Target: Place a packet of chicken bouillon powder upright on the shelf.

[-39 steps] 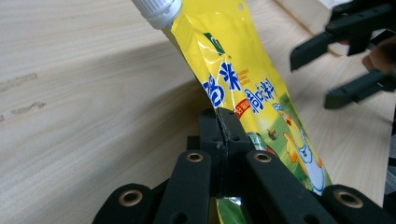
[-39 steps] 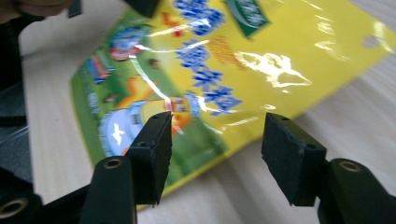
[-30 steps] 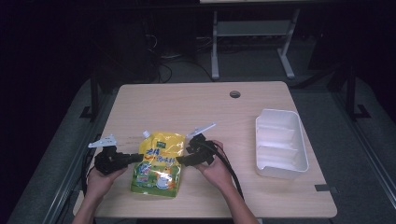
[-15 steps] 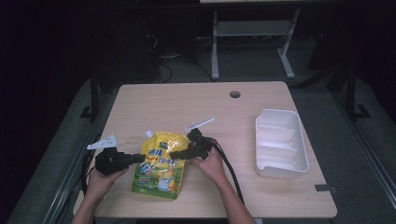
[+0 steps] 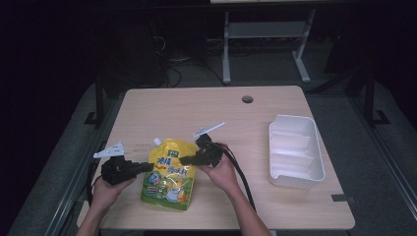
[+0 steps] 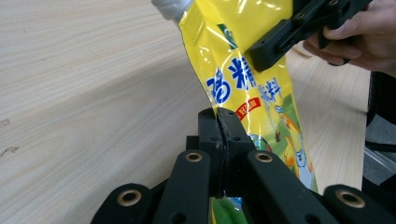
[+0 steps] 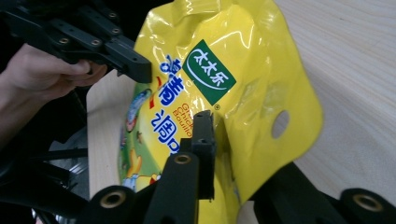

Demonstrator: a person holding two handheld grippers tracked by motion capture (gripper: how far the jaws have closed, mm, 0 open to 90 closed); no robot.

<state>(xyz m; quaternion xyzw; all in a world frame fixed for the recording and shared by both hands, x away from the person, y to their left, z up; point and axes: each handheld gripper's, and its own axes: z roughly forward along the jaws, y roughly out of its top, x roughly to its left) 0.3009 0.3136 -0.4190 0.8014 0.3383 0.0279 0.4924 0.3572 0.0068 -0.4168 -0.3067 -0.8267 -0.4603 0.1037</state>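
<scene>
Yellow pouch with white spout lies at the table's near-left part, between both hands. Left gripper is clamped on its left edge, jaws fully together on the film. Right gripper has just been closing, jaws now pinching the pouch's right edge near the hang hole. White tray sits well apart at right

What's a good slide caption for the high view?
Both tools, left and right, pinch opposite edges of a yellow spouted pouch on the wooden table; white tray alongside.
</scene>
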